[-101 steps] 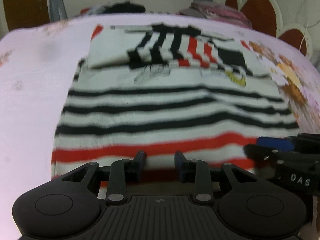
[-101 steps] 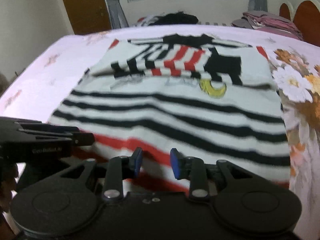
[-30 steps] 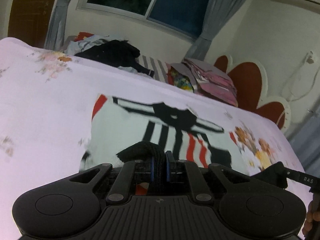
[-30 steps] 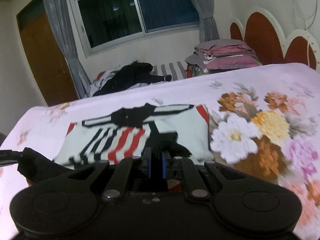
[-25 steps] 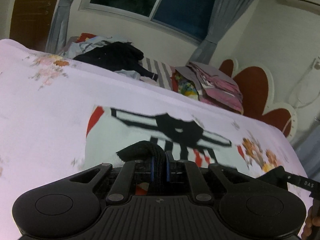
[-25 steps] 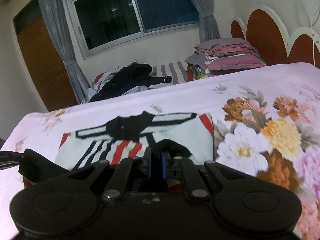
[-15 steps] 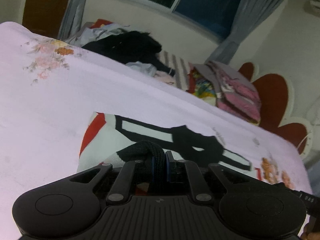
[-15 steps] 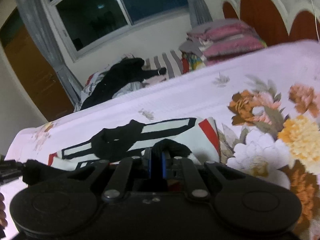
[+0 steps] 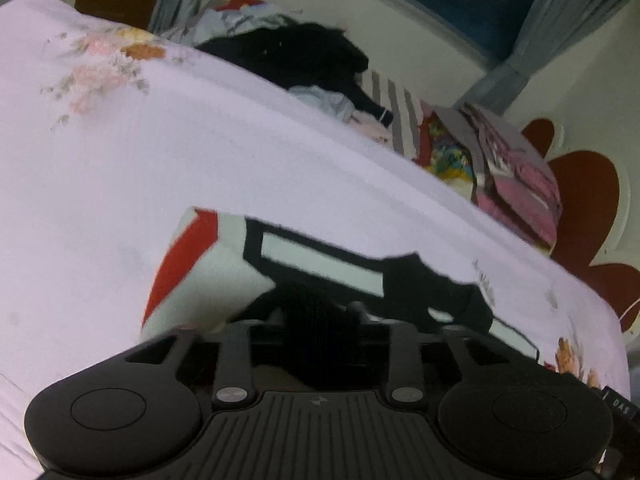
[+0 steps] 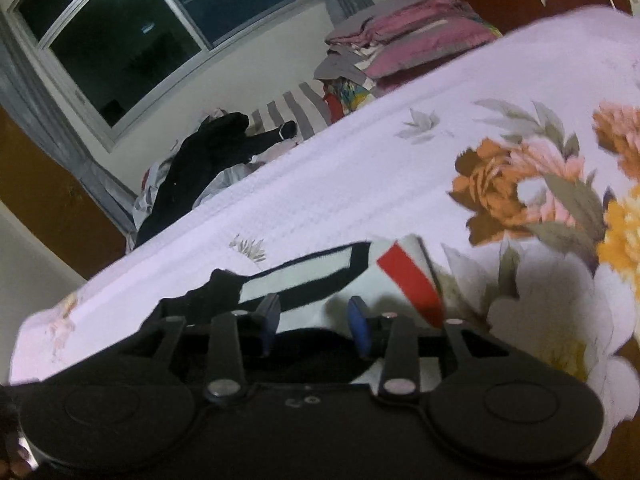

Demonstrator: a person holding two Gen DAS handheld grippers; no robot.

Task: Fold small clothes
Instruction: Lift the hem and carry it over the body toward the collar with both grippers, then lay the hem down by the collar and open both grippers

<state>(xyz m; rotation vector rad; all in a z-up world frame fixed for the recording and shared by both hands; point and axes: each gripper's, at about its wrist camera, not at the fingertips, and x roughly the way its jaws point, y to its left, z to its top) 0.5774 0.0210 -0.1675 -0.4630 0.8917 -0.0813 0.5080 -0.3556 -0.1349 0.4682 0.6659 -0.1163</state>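
Note:
A small white shirt (image 9: 224, 264) with black and red stripes lies on the pale floral bed sheet (image 9: 120, 168), its lower part folded up over the collar end. My left gripper (image 9: 315, 312) hovers low over the shirt's far left part. Its jaws are opening, and the black hem (image 9: 312, 320) sits slack between them. In the right wrist view the shirt (image 10: 304, 280) shows its red-edged far right corner. My right gripper (image 10: 315, 314) is just above it with its jaws opening. Its blue pads (image 10: 358, 316) stand apart, and the dark hem (image 10: 312, 344) lies low between them.
A heap of dark and light clothes (image 9: 304, 56) lies at the bed's far side, under the window. A stack of folded pink and grey clothes (image 9: 516, 176) sits by the red scalloped headboard (image 9: 584, 196). Big flower prints (image 10: 520, 188) cover the sheet to the right.
Both grippers carried the pinched hem forward over the shirt towards its collar end and sank lower. Their jaws, shut on the hem before, now stand apart.

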